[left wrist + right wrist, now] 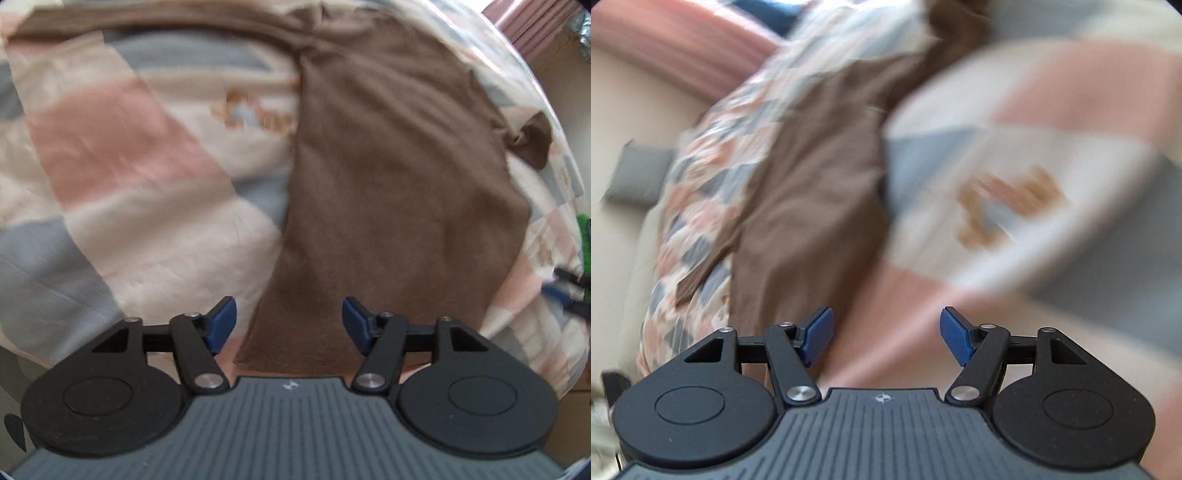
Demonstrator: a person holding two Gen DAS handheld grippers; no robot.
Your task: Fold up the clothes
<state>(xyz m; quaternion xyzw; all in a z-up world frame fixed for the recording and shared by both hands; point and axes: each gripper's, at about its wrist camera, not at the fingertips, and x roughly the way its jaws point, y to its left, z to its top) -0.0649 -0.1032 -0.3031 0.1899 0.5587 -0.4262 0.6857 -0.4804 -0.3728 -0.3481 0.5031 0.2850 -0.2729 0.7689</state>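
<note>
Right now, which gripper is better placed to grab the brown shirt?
Left. The left gripper, open, sits at the brown shirt hem; the right gripper, open, faces bedsheet.

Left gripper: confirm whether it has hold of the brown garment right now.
No. The left gripper is open, its blue pads apart with nothing pinched, above the near hem of the brown garment on the patchwork bedspread.

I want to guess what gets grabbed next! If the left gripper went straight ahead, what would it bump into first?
Probably the brown garment. The left gripper has its jaws open right over the garment's near edge, which lies flat on the patchwork bedspread. How high it hovers above the cloth is hard to tell.
</note>
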